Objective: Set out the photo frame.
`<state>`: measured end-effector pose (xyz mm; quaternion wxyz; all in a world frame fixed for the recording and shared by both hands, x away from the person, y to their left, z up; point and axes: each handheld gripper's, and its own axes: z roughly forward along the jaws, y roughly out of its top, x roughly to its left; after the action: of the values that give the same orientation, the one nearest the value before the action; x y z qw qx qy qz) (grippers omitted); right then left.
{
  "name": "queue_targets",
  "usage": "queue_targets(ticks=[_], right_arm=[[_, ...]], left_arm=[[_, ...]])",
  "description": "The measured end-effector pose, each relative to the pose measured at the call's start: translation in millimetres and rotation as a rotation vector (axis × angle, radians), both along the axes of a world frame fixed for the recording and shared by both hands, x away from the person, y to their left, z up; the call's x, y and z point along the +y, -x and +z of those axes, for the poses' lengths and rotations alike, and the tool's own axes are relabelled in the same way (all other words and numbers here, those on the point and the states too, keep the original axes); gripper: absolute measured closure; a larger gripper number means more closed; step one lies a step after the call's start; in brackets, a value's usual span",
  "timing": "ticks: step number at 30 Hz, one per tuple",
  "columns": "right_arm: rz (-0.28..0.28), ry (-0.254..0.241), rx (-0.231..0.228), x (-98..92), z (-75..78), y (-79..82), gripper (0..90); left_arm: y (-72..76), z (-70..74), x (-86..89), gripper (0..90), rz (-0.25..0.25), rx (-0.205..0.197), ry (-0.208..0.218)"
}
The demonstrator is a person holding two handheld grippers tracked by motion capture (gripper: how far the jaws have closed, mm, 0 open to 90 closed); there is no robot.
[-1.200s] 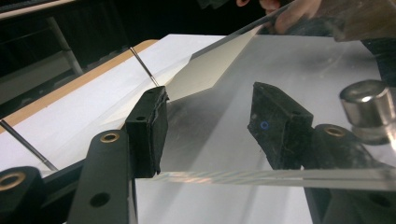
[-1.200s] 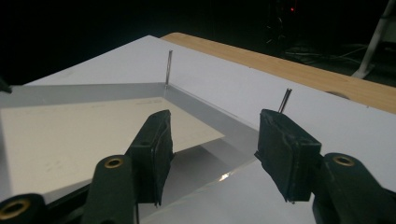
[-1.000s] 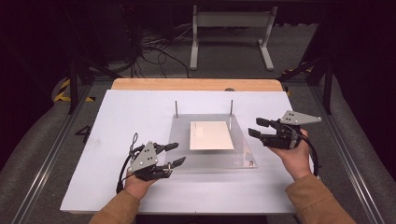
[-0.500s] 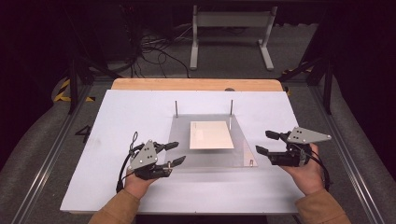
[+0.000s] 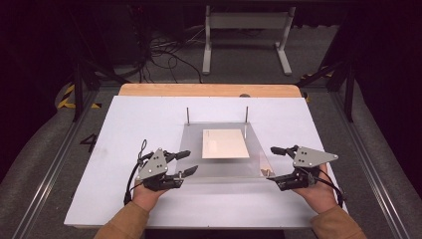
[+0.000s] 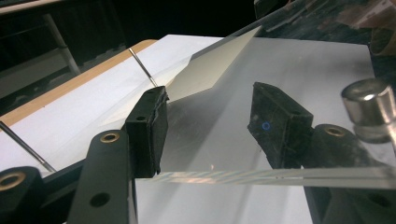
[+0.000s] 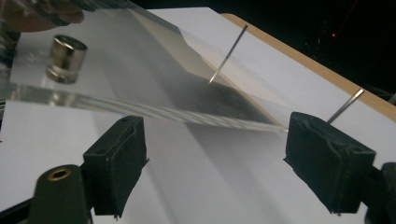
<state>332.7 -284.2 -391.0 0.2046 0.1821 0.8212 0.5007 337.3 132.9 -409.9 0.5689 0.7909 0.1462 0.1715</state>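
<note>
Right gripper (image 5: 276,165) is dropping back, jaws spread, beside the clear acrylic plate (image 5: 259,152); left gripper (image 5: 186,163) is waiting unclenched at its opposite edge, likely readying a two-sided lift.

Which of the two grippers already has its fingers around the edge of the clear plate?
The left gripper: the clear plate edge passes between its fingers. The right gripper is open just off the plate's right edge.

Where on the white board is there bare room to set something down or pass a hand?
Free: the white board left of the clear plate, the strip between the two pins and the wooden edge, and the near strip between the forearms. Crowded: the plate's near corners, where the left gripper and right gripper sit open.
</note>
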Motion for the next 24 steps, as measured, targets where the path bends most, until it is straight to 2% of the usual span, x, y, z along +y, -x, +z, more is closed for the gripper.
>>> queue_targets(ticks=[6, 10, 13, 16, 18, 21, 24], right_arm=[[0.032, -0.02, -0.043, 13.8, -1.6, -3.5, 19.9], [0.061, -0.025, -0.067, 23.7, -3.6, -7.1, 22.8], [0.069, -0.008, -0.085, 28.0, -7.2, -11.4, 27.5], [0.066, -0.009, -0.093, 29.0, -8.3, -14.1, 36.2], [0.066, -0.015, -0.096, 28.8, -7.9, -14.3, 38.8], [0.078, -0.032, -0.112, 27.5, -5.6, -14.2, 52.4], [0.072, -0.03, -0.136, 27.6, -5.4, -13.7, 55.2]], left_arm=[[-0.3, 0.1, -0.2, 45.9, -0.001, 0.003, 0.004], [-0.4, 0.1, -0.3, 45.9, -0.001, 0.003, 0.004], [-0.4, 0.2, -0.3, 45.9, -0.001, 0.004, 0.005], [-0.3, 0.2, -0.4, 45.9, 0.0, 0.003, 0.004], [-0.3, 0.2, -0.3, 45.9, 0.0, 0.003, 0.005], [-1.3, 0.8, -0.4, 46.4, 0.0, -0.003, 0.014], [-1.4, 2.3, -1.0, 47.4, -0.002, -0.006, 0.012]])
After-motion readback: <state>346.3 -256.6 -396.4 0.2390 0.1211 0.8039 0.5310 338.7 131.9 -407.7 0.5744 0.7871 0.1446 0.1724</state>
